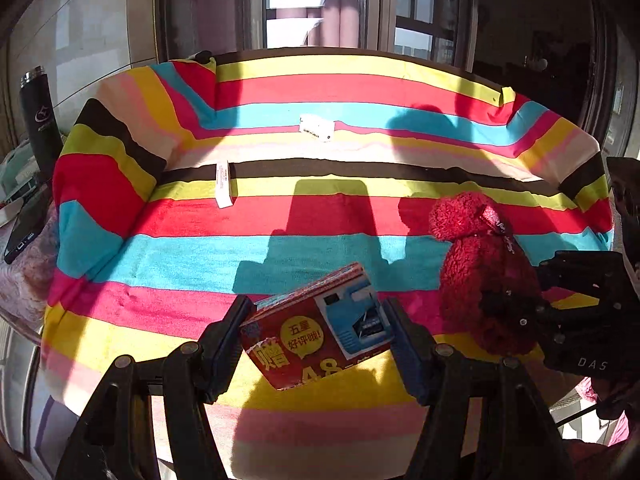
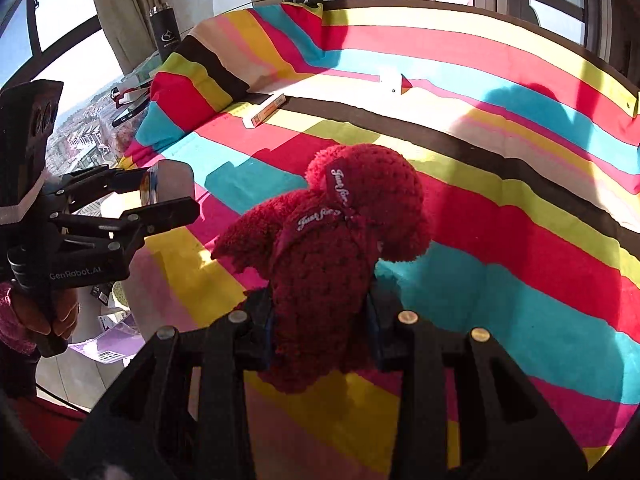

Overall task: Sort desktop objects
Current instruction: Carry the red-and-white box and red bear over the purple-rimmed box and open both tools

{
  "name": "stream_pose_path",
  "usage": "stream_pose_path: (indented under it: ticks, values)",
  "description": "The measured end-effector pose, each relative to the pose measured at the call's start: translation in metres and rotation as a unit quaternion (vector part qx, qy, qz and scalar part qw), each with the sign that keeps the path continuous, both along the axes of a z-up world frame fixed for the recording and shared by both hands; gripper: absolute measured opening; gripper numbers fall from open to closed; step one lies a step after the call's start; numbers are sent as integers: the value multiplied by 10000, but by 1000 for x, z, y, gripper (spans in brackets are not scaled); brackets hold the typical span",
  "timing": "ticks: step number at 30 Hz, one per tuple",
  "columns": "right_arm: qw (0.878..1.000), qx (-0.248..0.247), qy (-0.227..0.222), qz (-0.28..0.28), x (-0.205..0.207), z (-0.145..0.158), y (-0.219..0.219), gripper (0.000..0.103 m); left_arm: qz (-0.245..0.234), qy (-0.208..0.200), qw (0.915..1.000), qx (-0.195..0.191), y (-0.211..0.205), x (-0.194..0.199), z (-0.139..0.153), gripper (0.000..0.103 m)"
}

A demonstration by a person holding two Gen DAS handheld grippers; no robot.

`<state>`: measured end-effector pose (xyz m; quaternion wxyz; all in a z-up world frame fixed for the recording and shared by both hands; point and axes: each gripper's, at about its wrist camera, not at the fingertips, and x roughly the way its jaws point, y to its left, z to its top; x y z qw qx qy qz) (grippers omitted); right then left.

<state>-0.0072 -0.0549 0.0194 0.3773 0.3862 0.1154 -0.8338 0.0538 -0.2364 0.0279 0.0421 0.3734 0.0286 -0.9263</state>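
Note:
My left gripper (image 1: 318, 344) is shut on a red box with a blue camera picture (image 1: 320, 328) and holds it tilted above the striped cloth (image 1: 200, 260). My right gripper (image 2: 320, 320) is shut on fluffy red gloves (image 2: 332, 248) and holds them above the cloth (image 2: 520, 240). The gloves (image 1: 484, 276) and the right gripper (image 1: 560, 300) show at the right of the left wrist view. The left gripper (image 2: 168, 196) with its box (image 2: 170, 180) shows at the left of the right wrist view.
A long white box (image 1: 224, 184) (image 2: 266, 110) and a small white box (image 1: 316, 127) (image 2: 394, 83) lie farther back on the cloth. A black flask (image 1: 40, 120) (image 2: 164, 32) and a phone (image 1: 24, 232) stand left, off the cloth. Windows lie behind.

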Motion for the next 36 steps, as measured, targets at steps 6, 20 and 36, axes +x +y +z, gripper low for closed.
stream_pose_path:
  ticks: [6,20,36]
  values:
    - [9968,161,136,769,37,0,-47,38,686,130,9975,72,-37,46,0,66]
    - [9332,830,583,3448,150,-11,-219,39,2951,-165,9553,-31,-171,167,-25,66]
    - [8774,1803,493,4419,219,-123,-367,39,4054,-1068,9065,503,-301,212,-116,66]
